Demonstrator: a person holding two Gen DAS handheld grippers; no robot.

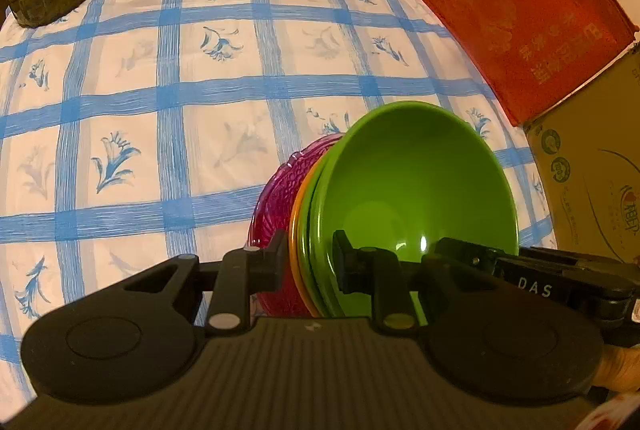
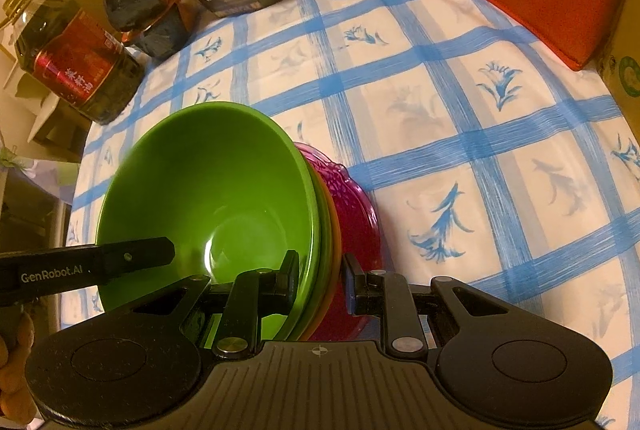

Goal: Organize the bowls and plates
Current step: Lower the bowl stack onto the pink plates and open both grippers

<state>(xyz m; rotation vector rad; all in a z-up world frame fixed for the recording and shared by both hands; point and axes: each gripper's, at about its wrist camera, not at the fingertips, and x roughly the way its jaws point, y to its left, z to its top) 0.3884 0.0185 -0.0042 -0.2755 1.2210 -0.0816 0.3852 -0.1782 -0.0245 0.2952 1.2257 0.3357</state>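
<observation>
Stacked dishes point(image 1: 400, 198), green bowl point(image 2: 208, 198) innermost and pink plate point(image 2: 356, 214) outermost, hang tilted above the tabletop point(image 1: 160, 90); left gripper point(image 1: 310, 266) and right gripper point(image 2: 320, 282) jaws each pinch the stack's rim edges.

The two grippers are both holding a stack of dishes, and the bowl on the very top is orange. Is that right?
Not quite. The top bowl is green, not orange; the right wrist view looks straight into it. Orange is only a thin rim lower in the stack, above the pink glass plate. The rest holds: the left gripper and right gripper both clamp the stack's edge.
</observation>
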